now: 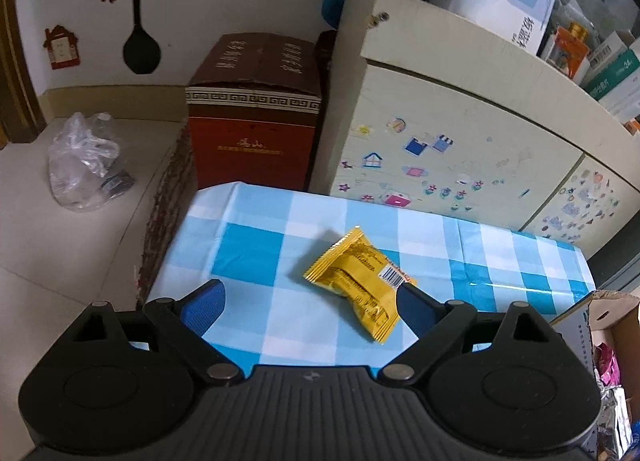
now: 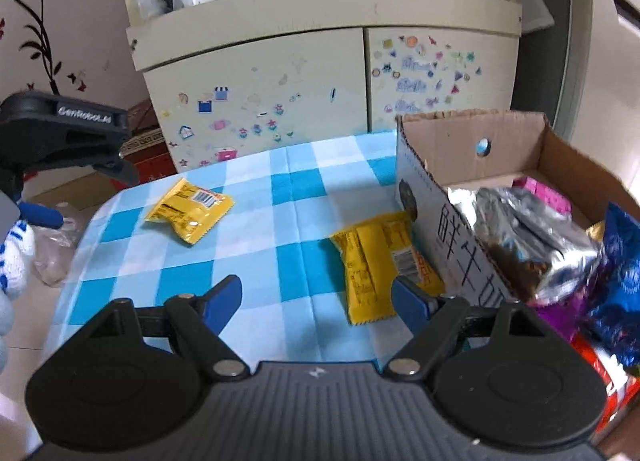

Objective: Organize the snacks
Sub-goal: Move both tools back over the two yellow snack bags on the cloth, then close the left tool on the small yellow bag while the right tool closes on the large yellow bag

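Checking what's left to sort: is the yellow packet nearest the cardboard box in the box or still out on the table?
Out. The yellow packet lies flat on the checked tablecloth, outside the cardboard box, against its wall.

Right gripper (image 2: 318, 299) is hanging over the blue-and-white checked tablecloth (image 2: 296, 189) with its blue-padded jaws spread apart, nothing pinched. One yellow snack packet (image 2: 378, 261) lies between the fingers, closer to the right one, just beside the cardboard box (image 2: 448, 229). The box holds a silver foil bag (image 2: 516, 233), a blue bag (image 2: 618, 269) and pink packets. A second yellow snack packet (image 2: 190, 211) sits further back left. The left gripper (image 2: 68, 141) pokes in at the left edge, a white knit glove (image 2: 14, 257) below it.
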Demonstrator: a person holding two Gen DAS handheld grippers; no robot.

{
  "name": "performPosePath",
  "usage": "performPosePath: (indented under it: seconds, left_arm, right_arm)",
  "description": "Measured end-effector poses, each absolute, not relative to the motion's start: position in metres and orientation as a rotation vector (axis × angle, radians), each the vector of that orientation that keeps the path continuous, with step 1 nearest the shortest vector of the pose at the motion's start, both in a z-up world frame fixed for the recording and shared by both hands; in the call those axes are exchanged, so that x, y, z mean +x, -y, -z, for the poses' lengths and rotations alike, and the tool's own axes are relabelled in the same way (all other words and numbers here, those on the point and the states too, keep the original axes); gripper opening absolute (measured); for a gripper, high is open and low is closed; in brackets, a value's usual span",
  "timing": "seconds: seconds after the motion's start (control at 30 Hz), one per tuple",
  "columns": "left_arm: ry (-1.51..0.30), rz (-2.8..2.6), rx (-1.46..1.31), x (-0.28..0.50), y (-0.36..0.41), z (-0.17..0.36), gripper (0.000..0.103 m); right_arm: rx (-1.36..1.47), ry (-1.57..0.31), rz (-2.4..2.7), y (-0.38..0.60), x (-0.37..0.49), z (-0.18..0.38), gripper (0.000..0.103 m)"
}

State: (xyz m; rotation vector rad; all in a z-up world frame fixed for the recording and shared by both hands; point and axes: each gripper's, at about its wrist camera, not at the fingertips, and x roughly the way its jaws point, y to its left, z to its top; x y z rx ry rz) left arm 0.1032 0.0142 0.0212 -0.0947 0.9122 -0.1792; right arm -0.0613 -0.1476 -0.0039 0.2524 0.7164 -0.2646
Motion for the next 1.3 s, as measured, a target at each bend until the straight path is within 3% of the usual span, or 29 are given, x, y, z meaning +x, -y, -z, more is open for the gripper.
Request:
performPosePath:
  seconds: [0.1,0.57,0.87,1.3]
  left_arm:
    - [-0.917,0.194,-0.094,0.109,-0.008,-0.018,0.095]
    - [-0.923,0.246,-0.031,0.127,0.014,-0.003,0.095]
    - [-0.955,0.270,0.049,0.141,0.028,0.015,0.095]
    - [-1.009,0.221,0.044,0.153,0.028,0.037,0.096]
  right_arm:
    - [0.207,-0.708,0.313,0.142,-0.051,0.007,0.090]
    - [0.238,-0.704,0.530,0.146,-0.024,0.021,0.094]
    - [0.314,-0.814,0.601,0.151,0.001,0.041,0.099]
    - [0.235,-0.781,0.487,0.140,0.001,0.051,0.103]
